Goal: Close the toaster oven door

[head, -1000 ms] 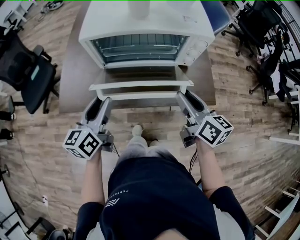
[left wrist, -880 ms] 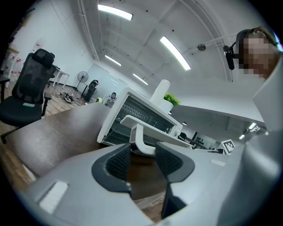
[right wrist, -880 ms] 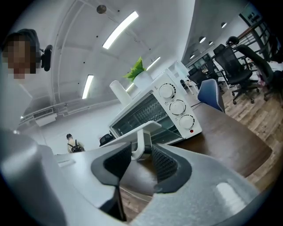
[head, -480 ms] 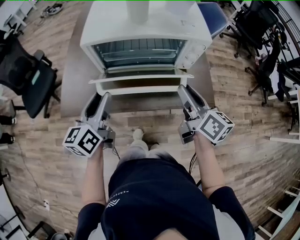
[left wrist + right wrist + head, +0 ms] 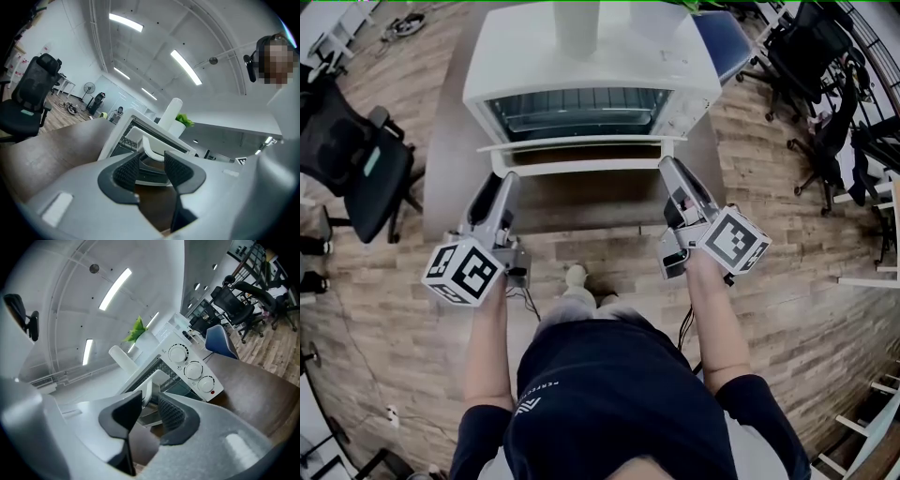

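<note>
The white toaster oven (image 5: 591,58) stands on a brown table (image 5: 441,178). Its glass door (image 5: 581,147) hangs part-way open, with the white handle bar (image 5: 581,167) along its front edge. My left gripper (image 5: 508,178) reaches to the door's left corner, jaws apart; the handle's end (image 5: 152,149) shows beyond the gap of the left gripper (image 5: 151,159). My right gripper (image 5: 668,166) is at the door's right corner. Its jaws have just been closing, and the right gripper (image 5: 150,401) has the handle's end (image 5: 149,386) in its narrow gap, with no clear pad contact.
A white cylinder (image 5: 577,23) stands on the oven's top, and three knobs (image 5: 193,370) are on its right side. A black office chair (image 5: 356,159) is left of the table, a blue seat (image 5: 727,42) and more chairs (image 5: 825,56) to the right. The person's legs are below the table's edge.
The door has swung up from nearly flat to part-way closed. Both grippers rose and moved toward the oven with its front edge.
</note>
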{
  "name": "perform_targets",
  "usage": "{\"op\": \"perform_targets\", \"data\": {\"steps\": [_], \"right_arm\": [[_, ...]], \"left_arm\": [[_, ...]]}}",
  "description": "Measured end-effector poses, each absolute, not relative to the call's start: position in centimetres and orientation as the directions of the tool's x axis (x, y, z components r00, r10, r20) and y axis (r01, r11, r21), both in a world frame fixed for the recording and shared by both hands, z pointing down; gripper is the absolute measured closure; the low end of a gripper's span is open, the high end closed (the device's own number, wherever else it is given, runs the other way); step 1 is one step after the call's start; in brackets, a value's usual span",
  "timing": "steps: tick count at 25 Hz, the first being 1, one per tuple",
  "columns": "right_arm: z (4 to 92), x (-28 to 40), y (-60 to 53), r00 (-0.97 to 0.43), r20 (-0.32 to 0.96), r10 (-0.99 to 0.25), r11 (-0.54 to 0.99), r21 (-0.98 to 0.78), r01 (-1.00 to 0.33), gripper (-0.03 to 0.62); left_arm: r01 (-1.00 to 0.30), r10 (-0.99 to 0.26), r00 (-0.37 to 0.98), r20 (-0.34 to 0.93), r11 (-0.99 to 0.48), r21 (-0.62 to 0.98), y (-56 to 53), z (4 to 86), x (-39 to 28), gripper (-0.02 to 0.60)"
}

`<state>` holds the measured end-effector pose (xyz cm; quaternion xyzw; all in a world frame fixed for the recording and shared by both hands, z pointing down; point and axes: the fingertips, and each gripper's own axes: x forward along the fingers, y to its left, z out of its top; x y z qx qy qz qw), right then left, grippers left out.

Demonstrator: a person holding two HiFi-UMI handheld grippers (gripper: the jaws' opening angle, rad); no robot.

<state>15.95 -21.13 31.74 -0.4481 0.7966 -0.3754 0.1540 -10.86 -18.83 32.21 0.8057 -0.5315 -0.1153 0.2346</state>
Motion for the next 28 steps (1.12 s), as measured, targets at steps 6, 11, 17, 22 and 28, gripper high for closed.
{"op": "perform_targets", "data": {"steps": [6,11,17,22,28], "right_arm": [[30.7,15.8,-22.4,-0.548,0.07,-0.834,0.312,-0.758,-0.572,0.491],[30.0,15.7,-23.3,-0.551,0.057,-0.833,0.323,-0.757,-0.568,0.496],[29.4,15.8,-24.5,-0.55,0.041,-0.834,0.338,-0.75,-0.569,0.502],[28.5,15.4,-26.4,-0.56,-0.012,-0.829,0.36,-0.777,-0.516,0.5],[27.6,16.1,-28.3,-0.522,-0.023,-0.853,0.359,-0.751,-0.554,0.591]], "left_arm": [[-0.813,-0.914,0.402,0.047,-0.333,0.478,-20.0,30.9,-10.9,0.408],[-0.832,-0.916,0.399,0.035,-0.346,0.434,-20.6,30.1,-10.9,0.443],[-0.848,-0.915,0.403,0.024,-0.363,0.385,-21.5,29.7,-11.0,0.5],[-0.872,-0.918,0.395,0.029,-0.365,0.325,-23.4,29.9,-11.2,0.583],[-0.872,-0.912,0.409,0.029,-0.381,0.308,-24.3,30.0,-10.5,0.578]]}}
